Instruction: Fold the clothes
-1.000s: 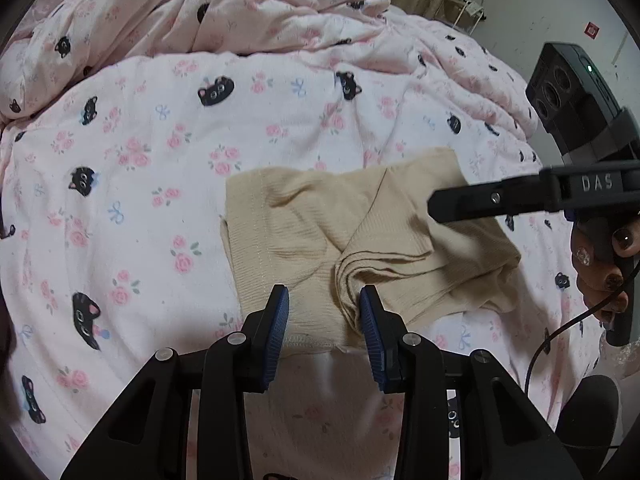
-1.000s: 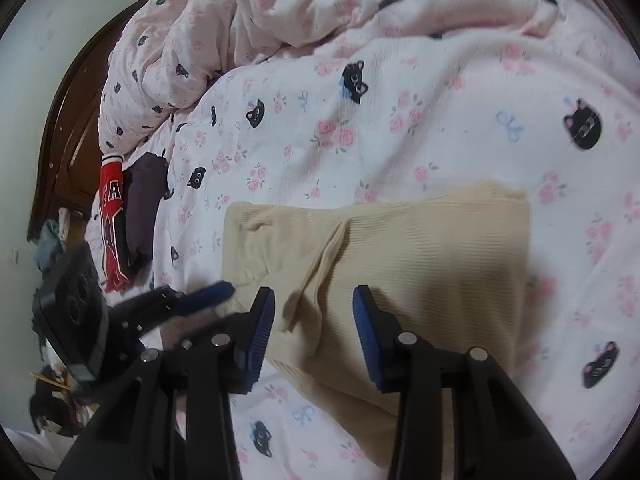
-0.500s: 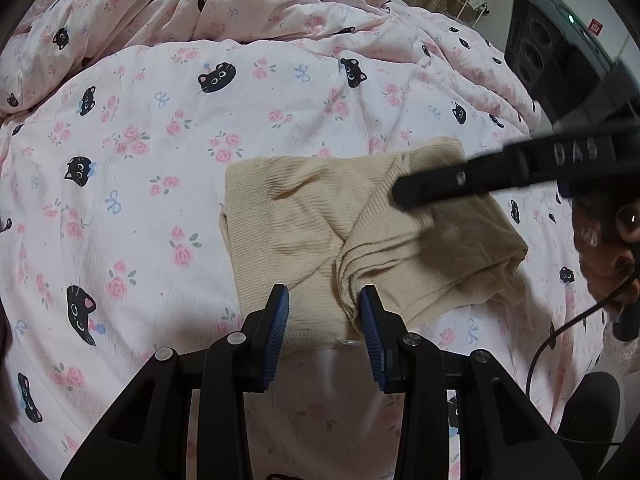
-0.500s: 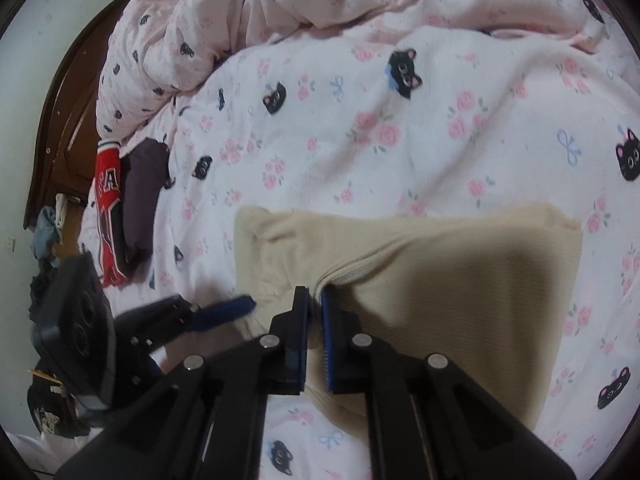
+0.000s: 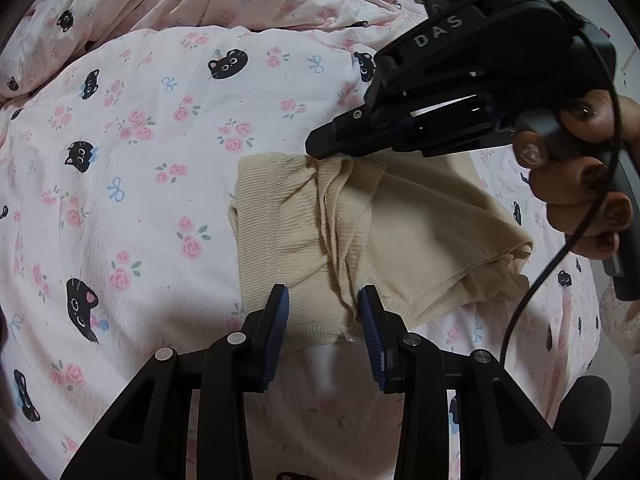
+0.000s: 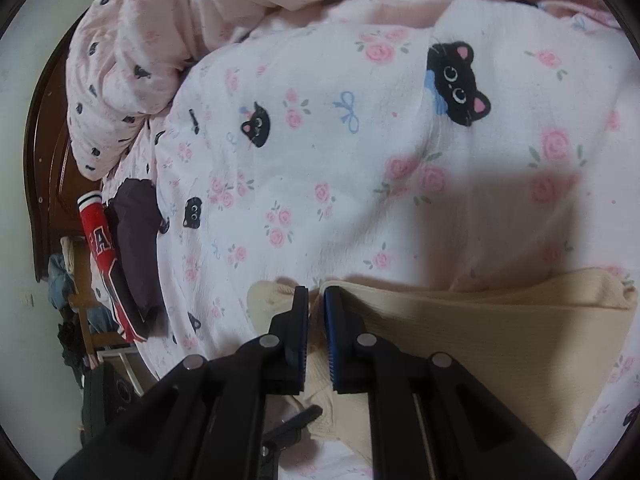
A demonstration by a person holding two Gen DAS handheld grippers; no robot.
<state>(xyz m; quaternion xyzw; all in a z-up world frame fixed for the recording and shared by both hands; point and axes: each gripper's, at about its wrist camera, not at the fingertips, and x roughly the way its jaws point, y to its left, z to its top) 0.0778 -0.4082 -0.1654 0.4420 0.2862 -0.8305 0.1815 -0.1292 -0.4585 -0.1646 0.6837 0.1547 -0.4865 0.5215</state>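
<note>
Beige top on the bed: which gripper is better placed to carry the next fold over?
Probably the right gripper: its jaws pinch a bunched edge of the beige top. The left gripper straddles the near hem, jaws apart, gripping nothing.

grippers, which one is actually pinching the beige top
The right gripper: its pads pinch a fold of the beige top. The left gripper only straddles the hem, jaws apart.

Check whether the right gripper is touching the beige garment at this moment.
Touching. The right wrist view shows the right gripper with a fold of the beige garment pinched between its jaws, which are easing open slightly.
</note>
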